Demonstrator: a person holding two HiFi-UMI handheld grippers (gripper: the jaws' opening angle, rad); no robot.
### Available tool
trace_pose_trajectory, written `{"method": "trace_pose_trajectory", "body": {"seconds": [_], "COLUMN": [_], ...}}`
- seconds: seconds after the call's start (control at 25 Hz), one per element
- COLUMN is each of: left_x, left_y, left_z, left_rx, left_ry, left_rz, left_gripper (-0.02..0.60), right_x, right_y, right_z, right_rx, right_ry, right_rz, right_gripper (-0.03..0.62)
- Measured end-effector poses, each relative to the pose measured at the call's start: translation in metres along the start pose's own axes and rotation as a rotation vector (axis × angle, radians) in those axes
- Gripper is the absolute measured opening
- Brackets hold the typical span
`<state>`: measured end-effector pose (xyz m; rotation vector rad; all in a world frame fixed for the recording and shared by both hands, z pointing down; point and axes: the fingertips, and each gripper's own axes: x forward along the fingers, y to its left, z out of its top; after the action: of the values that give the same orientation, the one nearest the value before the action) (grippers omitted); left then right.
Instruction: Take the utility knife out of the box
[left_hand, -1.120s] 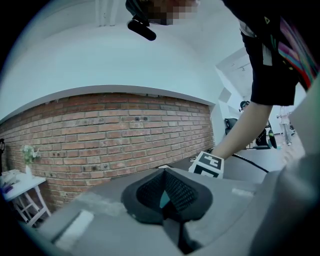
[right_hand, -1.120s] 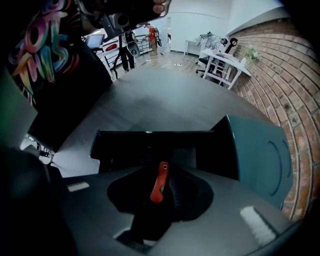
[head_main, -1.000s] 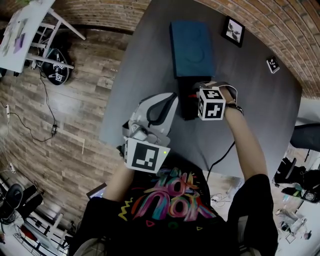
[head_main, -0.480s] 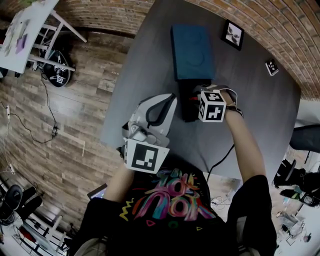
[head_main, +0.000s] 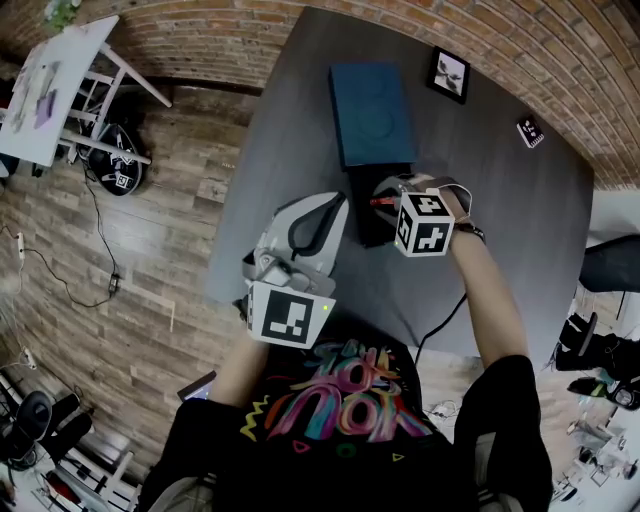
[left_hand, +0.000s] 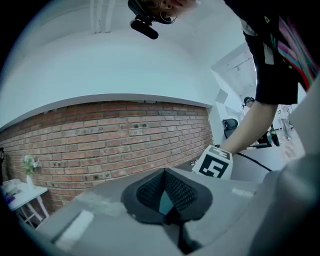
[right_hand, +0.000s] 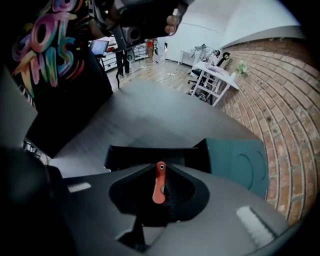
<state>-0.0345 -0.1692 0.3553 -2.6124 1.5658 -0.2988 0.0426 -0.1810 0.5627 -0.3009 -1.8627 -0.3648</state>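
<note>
A dark grey table (head_main: 520, 230) carries an open black box (head_main: 365, 215) near its middle. A teal lid (head_main: 370, 112) lies flat against the box's far end, toward the brick wall (left_hand: 115, 135). The left gripper (left_hand: 165, 172) is off the box's left side, near it but not touching it, and points about level at that wall. Its ribbed pads meet at the tips with nothing between them. The right gripper (right_hand: 161, 170) hangs right over the box and points steeply down into it. Its jaws have just been closing, and they now pinch the red utility knife (right_hand: 158, 192) between their pads. The knife stands on end in that grip, its holed end showing against the box's dark inside. Whether it is wholly clear of the box cannot be told. A small framed picture (head_main: 449, 74) lies beyond the box's far right corner, well apart from it. A smaller square marker tag (head_main: 529, 131) lies farther right of the box.
</note>
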Motion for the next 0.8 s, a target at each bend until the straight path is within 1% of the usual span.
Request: {"method": "trace_pose_trajectory", "body": {"seconds": [0.24,0.4,0.56,0.8], "left_x": [-0.007,-0.008,-0.010,-0.009], "left_y": [-0.004,-0.010,-0.018,-0.027], "left_z": [0.013,0.017,0.021,0.027], "left_rx": [0.024,0.038,0.043,0.052], "left_ry": [-0.020,-0.026,-0.027,-0.038], "left_rz": [-0.004,-0.015,-0.025,-0.053], "left_gripper": [0.000,0.000,0.000,0.000], "right_x": [-0.039,-0.068,-0.100,-0.157], "right_y": [-0.004,-0.003,0.001,0.001], "right_z": [0.015,0.019,0.023,0.028], "right_rx": [0.015,0.052,0.120,0.263], "right_ry": [-0.063,-0.118,-0.201,-0.359], "right_rz": [-0.123,-0.224,-0.325,-0.505], "right_gripper": [0.060,0.060,0.060,0.060]}}
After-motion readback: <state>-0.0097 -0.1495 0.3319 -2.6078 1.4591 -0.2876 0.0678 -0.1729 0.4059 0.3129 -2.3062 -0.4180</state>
